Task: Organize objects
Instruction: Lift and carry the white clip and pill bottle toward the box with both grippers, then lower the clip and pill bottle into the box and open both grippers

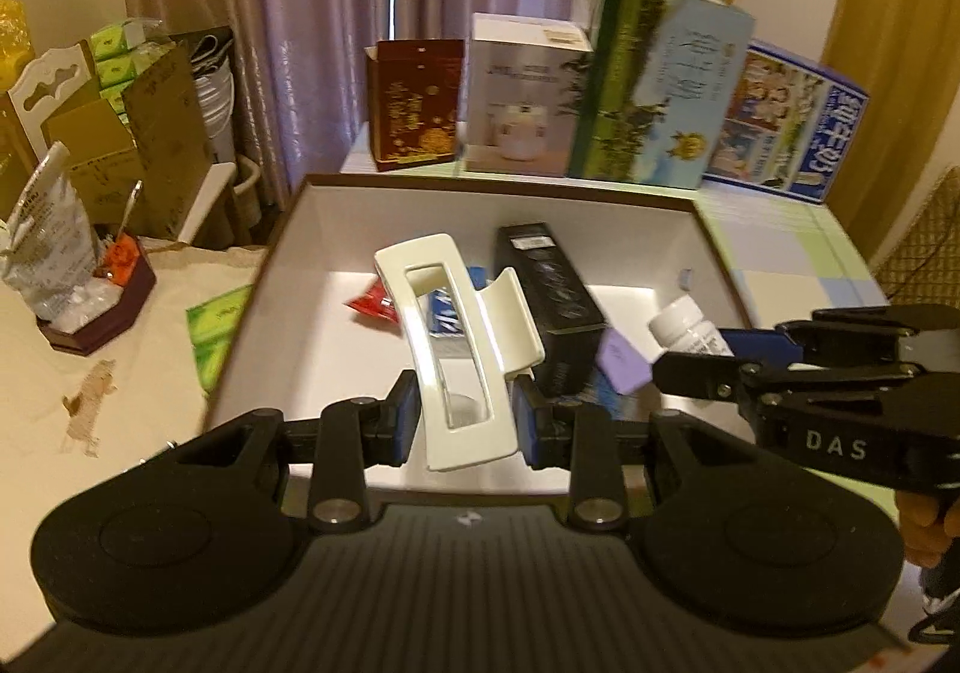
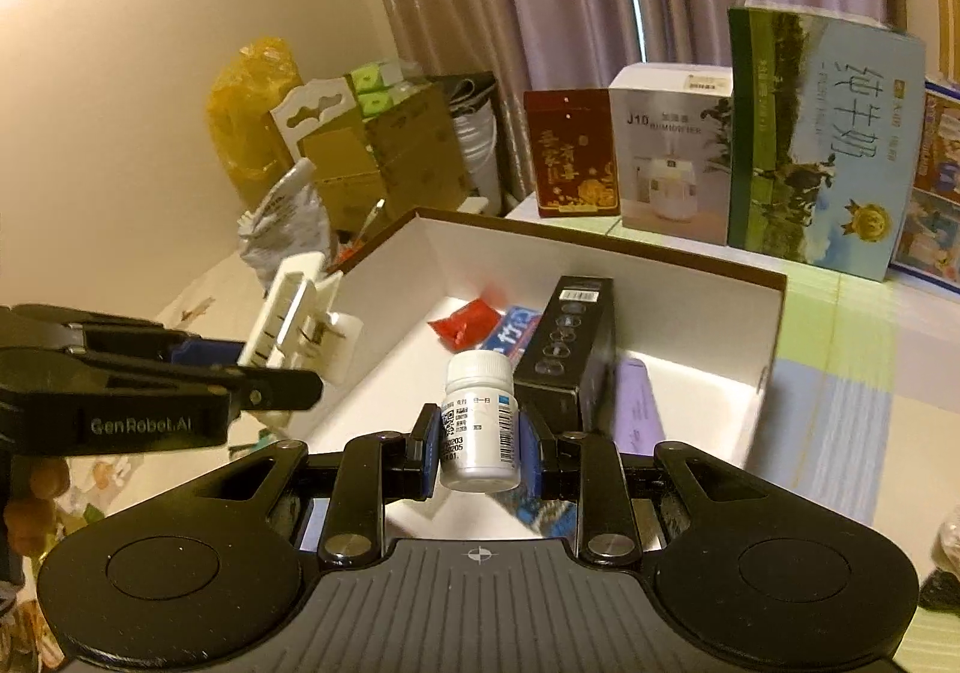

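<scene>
The left gripper (image 1: 462, 421) clamps a glossy cream plastic hair claw (image 1: 459, 340); the right gripper (image 2: 477, 454) clamps a small white cylindrical bottle (image 2: 480, 421), both above the open box's (image 2: 600, 247) near edge.

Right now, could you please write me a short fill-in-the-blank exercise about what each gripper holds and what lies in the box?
The left gripper is shut on a cream ____.
The right gripper is shut on a white ____.
The black carton lies inside the open ____.

Missing words: hair clip; bottle; box.
</scene>
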The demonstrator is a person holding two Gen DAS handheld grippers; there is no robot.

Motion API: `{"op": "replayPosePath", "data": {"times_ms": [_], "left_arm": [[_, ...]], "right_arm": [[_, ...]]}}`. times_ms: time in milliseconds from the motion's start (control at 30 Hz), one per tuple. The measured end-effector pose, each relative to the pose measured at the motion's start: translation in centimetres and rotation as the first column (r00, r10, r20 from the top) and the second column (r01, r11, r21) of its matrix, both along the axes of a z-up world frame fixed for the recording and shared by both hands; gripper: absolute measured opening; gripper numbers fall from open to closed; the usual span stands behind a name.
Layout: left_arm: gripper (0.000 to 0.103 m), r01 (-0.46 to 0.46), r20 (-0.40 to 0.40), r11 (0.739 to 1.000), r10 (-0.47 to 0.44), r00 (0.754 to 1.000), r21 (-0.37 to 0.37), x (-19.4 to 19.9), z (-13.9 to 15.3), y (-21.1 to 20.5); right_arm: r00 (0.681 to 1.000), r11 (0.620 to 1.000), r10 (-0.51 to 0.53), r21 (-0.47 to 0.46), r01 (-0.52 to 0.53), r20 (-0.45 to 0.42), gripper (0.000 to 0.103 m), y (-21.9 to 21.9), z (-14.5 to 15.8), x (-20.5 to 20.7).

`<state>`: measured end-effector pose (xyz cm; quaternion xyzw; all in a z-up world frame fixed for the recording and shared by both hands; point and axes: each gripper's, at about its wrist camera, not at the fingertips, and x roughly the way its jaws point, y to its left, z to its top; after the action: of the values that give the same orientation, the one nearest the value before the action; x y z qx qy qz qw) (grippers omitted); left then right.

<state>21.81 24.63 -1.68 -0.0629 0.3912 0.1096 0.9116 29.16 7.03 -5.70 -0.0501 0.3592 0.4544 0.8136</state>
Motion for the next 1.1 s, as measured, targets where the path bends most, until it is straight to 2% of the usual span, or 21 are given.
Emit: {"op": "replayPosePath", "data": {"times_ms": [267, 467, 867, 1100], "left_arm": [[0.028, -0.001, -0.050, 1.000, 0.002, 0.999, 0.016, 2.9, -1.9, 3.8], [0.028, 0.004, -0.136, 1.000, -0.004, 0.991, 0.001, 4.4, -4.6, 5.5], [0.028, 0.107, -0.284, 0.994, -0.097, 0.954, 0.019, 7.5, -8.7, 6.9], [0.029, 0.141, -0.323, 0.990, -0.126, 0.938, 0.025, 8.3, -9.9, 7.0]], "right_arm": [[1.000, 0.999, -0.023, -0.039, 0.023, -0.017, 0.024, 2.7, -1.5, 1.4], [0.999, 0.997, -0.033, -0.072, 0.030, -0.036, 0.024, 3.8, -2.5, 2.1], [0.996, 0.990, -0.061, -0.129, 0.051, -0.072, 0.024, 4.8, -4.4, 2.9], [0.993, 0.988, -0.077, -0.139, 0.064, -0.089, 0.024, 4.9, -4.9, 3.2]]}}
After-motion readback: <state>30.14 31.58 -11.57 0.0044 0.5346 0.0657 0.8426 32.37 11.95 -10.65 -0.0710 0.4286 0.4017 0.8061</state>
